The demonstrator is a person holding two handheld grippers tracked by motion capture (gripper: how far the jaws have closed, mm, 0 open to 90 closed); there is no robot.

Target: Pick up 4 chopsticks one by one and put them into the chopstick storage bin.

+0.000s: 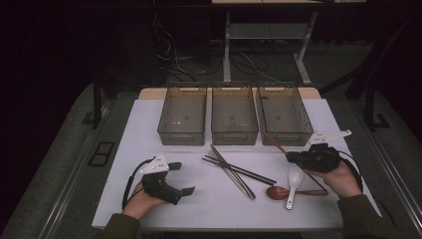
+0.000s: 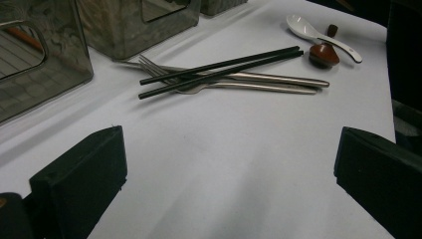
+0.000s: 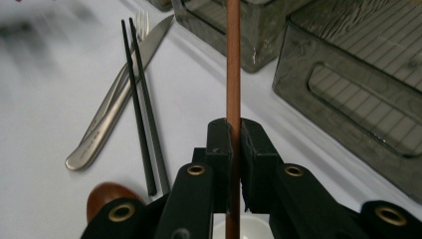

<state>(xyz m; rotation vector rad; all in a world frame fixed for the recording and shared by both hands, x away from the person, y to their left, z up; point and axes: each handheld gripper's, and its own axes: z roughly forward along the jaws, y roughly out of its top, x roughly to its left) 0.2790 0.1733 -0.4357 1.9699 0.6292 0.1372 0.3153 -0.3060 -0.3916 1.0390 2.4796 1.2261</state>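
Note:
My right gripper is shut on a brown wooden chopstick that points toward the right-hand grey bin. The stick's far end reaches that bin's front wall. My left gripper rests at the front left of the white table, open with nothing between its jaws. Between the two grippers lie a pair of black chopsticks crossed over a steel knife and fork. A white spoon and a dark wooden spoon lie by my right hand.
Three grey see-through bins stand in a row at the back of the table; the left and middle look bare inside. White tabletop spreads in front of the left gripper. Beyond the table, a desk frame and cables stand on the dark floor.

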